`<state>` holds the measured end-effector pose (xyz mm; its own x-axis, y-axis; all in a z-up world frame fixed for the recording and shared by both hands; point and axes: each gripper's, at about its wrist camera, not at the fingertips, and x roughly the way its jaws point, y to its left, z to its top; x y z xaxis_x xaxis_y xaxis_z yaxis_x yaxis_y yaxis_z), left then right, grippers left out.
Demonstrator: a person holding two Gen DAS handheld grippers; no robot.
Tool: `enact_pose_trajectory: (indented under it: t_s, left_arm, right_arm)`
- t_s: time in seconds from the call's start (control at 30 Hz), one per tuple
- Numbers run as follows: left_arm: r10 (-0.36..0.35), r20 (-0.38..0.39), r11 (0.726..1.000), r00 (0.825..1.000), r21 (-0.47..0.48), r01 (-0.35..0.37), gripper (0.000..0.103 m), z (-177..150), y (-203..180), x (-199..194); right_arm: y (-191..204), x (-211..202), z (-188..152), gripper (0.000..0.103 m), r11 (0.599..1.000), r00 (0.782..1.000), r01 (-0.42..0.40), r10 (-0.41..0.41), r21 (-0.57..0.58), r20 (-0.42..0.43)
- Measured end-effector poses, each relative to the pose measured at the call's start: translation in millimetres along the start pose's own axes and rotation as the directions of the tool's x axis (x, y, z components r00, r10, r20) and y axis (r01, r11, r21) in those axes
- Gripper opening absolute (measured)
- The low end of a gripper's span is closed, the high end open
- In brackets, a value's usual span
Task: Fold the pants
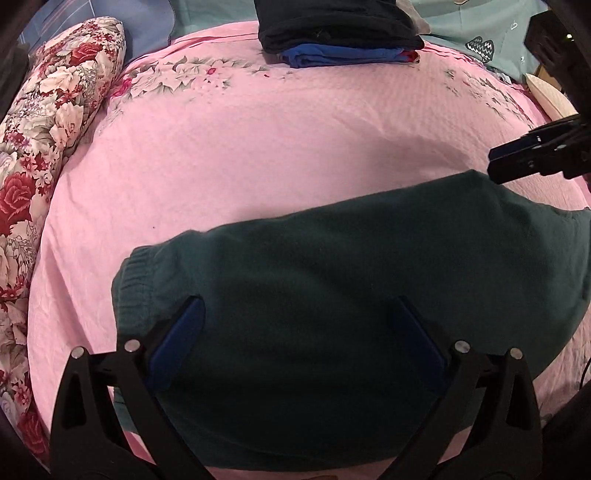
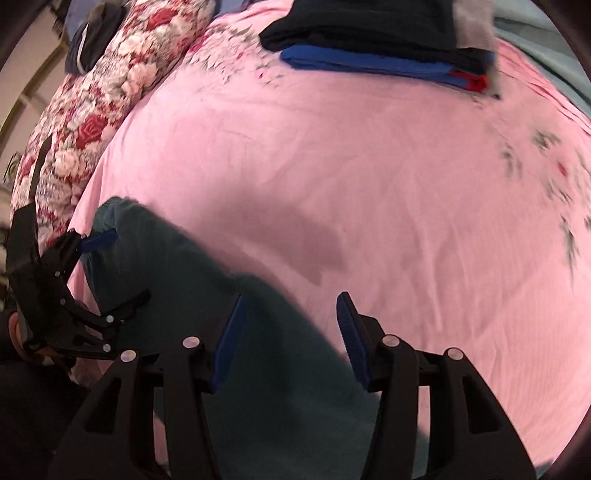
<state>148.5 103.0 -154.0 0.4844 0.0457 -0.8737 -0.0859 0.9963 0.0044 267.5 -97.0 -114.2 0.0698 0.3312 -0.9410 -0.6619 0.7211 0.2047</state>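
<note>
- Left gripper (image 1: 295,332): jaws spread wide, released, over dark green pants (image 1: 332,280) folded on the pink bedsheet (image 1: 258,155).
- Right gripper (image 2: 291,328): released, straddling the pants' 3 o'clock edge.
- Bare sheet beyond, toward 12 o'clock.
- Folded clothes stack (image 1: 336,33) at 12; floral quilt (image 1: 48,122) along 9.

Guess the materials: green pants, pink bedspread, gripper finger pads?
Green pants: looks like soft matte fleece or brushed knit; fuzzy surface, ribbed elastic band at one end.
Pink bedspread: thin woven cotton-like cloth; fine textured weave, small creases, printed flowers.
Finger pads: blue, probably rubber or soft plastic; ridged face shows in the right wrist view.
</note>
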Motion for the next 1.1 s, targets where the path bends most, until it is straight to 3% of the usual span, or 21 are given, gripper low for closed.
enact_pose_trajectory:
  t_s: [0.1,0.2,0.4,0.53,0.67,0.73,0.93,1.03,1.1]
  left_arm:
    - [0.000,-0.007,1.000,1.000,-0.001,0.000,0.101,0.3,0.3,0.5]
    - [0.003,-0.006,1.000,1.000,-0.001,-0.003,0.101,0.3,0.0,1.1]
    - [0.004,-0.004,1.000,1.000,-0.003,-0.004,0.101,0.6,0.1,2.0]
    - [0.005,-0.005,1.000,1.000,-0.003,-0.005,0.101,0.3,0.7,2.2]
    - [0.013,-0.005,1.000,1.000,-0.014,-0.013,0.101,0.5,0.1,1.3]
    - [0.019,-0.007,1.000,1.000,-0.021,-0.019,0.101,0.7,-0.1,1.1]
    - [0.026,-0.008,0.999,1.000,-0.032,-0.026,0.101,-0.2,-0.7,0.8]
    - [0.029,-0.007,0.999,1.000,-0.037,-0.029,0.101,-0.6,-0.9,0.8]
    - [0.030,-0.003,0.999,1.000,-0.039,-0.030,0.101,-1.6,-0.8,0.6]
  right_arm:
    - [-3.2,14.7,6.0,0.052,0.997,0.995,-0.062,0.059,-0.034,-0.079]
    - [-5.6,21.9,5.1,0.052,0.980,0.969,-0.194,0.186,-0.035,-0.162]
    - [5.0,8.9,-4.5,0.052,0.899,0.881,-0.433,0.405,-0.071,-0.243]
    - [3.4,7.3,-11.5,0.052,0.881,0.864,-0.470,0.444,-0.062,-0.238]
    - [1.7,14.7,-18.7,0.052,0.830,0.805,-0.558,0.536,-0.018,-0.256]
    - [2.4,25.9,-17.0,0.052,0.816,0.786,-0.578,0.562,0.017,-0.259]
    - [16.8,42.6,0.5,0.052,0.791,0.768,-0.612,0.596,0.005,-0.234]
    - [23.7,55.2,2.9,0.055,0.760,0.734,-0.648,0.641,0.053,-0.223]
    - [24.3,57.4,4.3,0.056,0.759,0.738,-0.649,0.647,0.062,-0.194]
